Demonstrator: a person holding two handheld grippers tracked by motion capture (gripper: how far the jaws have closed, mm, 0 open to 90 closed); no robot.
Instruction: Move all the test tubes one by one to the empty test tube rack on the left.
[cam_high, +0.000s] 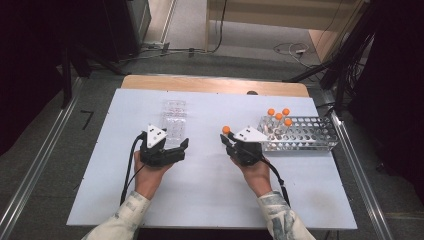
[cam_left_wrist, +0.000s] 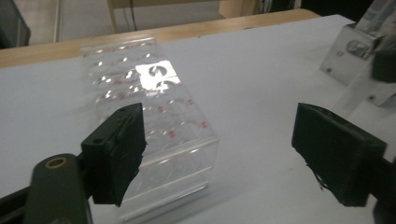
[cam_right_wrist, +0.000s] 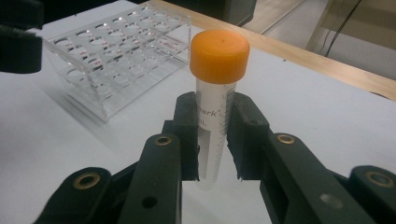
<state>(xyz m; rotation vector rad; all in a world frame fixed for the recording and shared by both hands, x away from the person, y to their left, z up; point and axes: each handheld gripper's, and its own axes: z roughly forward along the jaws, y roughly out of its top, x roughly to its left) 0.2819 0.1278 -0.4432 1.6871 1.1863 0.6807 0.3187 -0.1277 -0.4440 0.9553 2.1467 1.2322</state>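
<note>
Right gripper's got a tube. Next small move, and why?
Probably carry the tube left toward the clear rack. The right gripper is shut on it, upright, clear of the metal rack; the left gripper sits open beside the clear rack, whose holes look empty.

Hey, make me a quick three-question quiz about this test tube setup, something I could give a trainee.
1. True or false: the right gripper is shut on an orange-capped tube.
2. How many orange-capped tubes stand in the perforated rack at the right of the table? A) one B) three C) four
3. Fill in: the left gripper, jaws wide apart, holds ____ and sits beside the clear rack.

Key:
1. True; the tube stands upright between its jaws.
2. C, four, clustered at the rack's left end.
3. Nothing.
</note>
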